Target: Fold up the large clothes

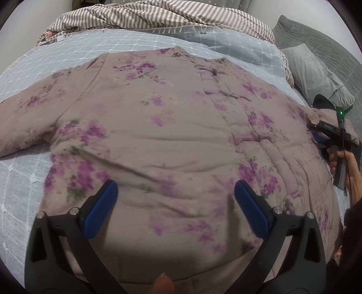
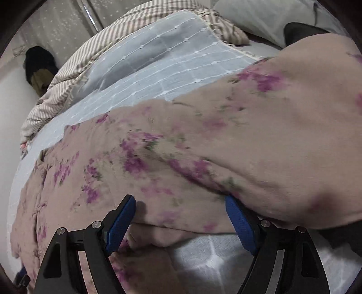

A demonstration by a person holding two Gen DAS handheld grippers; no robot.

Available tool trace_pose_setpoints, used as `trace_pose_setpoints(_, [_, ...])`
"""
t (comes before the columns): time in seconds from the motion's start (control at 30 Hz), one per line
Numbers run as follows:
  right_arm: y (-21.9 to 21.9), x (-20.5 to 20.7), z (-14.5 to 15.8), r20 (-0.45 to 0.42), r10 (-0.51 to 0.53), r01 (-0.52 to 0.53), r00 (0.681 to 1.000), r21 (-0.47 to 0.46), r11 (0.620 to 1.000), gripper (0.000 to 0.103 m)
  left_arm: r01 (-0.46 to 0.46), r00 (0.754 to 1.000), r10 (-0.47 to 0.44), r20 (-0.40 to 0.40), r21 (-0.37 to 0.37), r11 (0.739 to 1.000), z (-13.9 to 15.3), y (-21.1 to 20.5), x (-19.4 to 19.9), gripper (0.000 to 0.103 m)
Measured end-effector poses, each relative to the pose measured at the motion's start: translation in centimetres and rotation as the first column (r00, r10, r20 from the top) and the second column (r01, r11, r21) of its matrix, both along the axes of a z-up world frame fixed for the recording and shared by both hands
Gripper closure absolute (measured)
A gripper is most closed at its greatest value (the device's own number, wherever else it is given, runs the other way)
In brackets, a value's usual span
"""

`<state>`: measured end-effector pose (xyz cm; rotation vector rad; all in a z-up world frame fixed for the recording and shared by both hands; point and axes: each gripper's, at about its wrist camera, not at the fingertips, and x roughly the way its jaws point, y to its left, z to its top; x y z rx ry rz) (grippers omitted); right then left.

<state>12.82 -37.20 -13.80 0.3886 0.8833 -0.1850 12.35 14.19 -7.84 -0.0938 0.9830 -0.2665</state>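
While the padded, dusty-pink jacket with purple flower print [image 1: 172,135] lies spread face-up across the pale blue quilted bedspread [image 1: 20,176], I hold both tools over it and neither grips anything. My left gripper [image 1: 176,203] hovers above the hem near the bed's near edge, its blue pads wide apart with only flat cloth showing between them. My right gripper [image 2: 181,220] sits at the jacket's right side, its jaws also standing wide; the edge of the body cloth and a strip of bedspread lie between its fingers [image 2: 241,226], and the right finger looks tucked just under the bulging sleeve [image 2: 294,135], though I cannot tell whether it touches. In the left view I can see that tool and the hand [image 1: 346,162] carrying it at the jacket's right edge, beside the grey pillow [image 1: 316,74].

My worry is the thickness. If I close on this edge, I judge the pads may catch only the top layer, so the padding would slide apart and the fold would come out lopsided. They might also pinch the bedspread along with the jacket and drag it up. The sleeve is humped and heavy; lifted from one point, it could flop back. The striped blanket [image 1: 158,15] bunched at the far edge leaves little spare room there.
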Motion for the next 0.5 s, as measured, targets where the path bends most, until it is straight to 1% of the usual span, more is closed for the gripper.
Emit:
trace_pose_setpoints(0.1, [1.4,-1.6,2.3,0.005,-0.003,0.003,1.0,-0.085,0.996,0.02,-0.047,0.999,0.047,0.01,-0.013,0.999,1.1,2.3,0.0,0.001])
trace_pose_setpoints(0.17, [2.2,-2.7,3.8,0.023,0.003,-0.001,1.0,-0.099,0.995,0.02,-0.097,0.995,0.097,0.008,-0.021,0.995,1.9,4.4,0.1,0.001])
trace_pose_setpoints(0.23, [2.9,-4.1,5.4,0.051,0.01,-0.005,0.999,-0.092,0.996,0.019,-0.145,0.989,0.145,-0.004,-0.033,0.989,2.5,6.4,0.2,0.001])
trace_pose_setpoints(0.3, [4.6,-5.6,7.0,0.094,0.028,-0.019,0.995,-0.089,0.996,0.019,-0.202,0.979,0.202,-0.017,-0.044,0.978,3.1,9.0,0.1,0.001])
trace_pose_setpoints(0.33, [5.4,-6.0,7.5,0.109,0.035,-0.025,0.993,-0.091,0.996,0.017,-0.231,0.973,0.23,-0.021,-0.043,0.972,3.3,10.2,0.0,0.001])
trace_pose_setpoints(0.4, [7.5,-7.1,8.4,0.139,0.052,-0.038,0.989,-0.107,0.994,0.016,-0.291,0.957,0.29,-0.023,-0.035,0.956,3.5,12.9,-0.2,0.001])
trace_pose_setpoints(0.47, [9.7,-7.3,9.0,0.148,0.096,-0.077,0.984,-0.133,0.988,0.015,-0.348,0.938,0.347,-0.024,-0.029,0.937,3.6,15.6,-0.6,0.001])
trace_pose_setpoints(0.5, [10.9,-7.5,9.1,0.147,0.12,-0.099,0.982,-0.146,0.984,0.015,-0.362,0.932,0.362,-0.026,-0.035,0.931,3.6,16.6,-0.6,0.001])
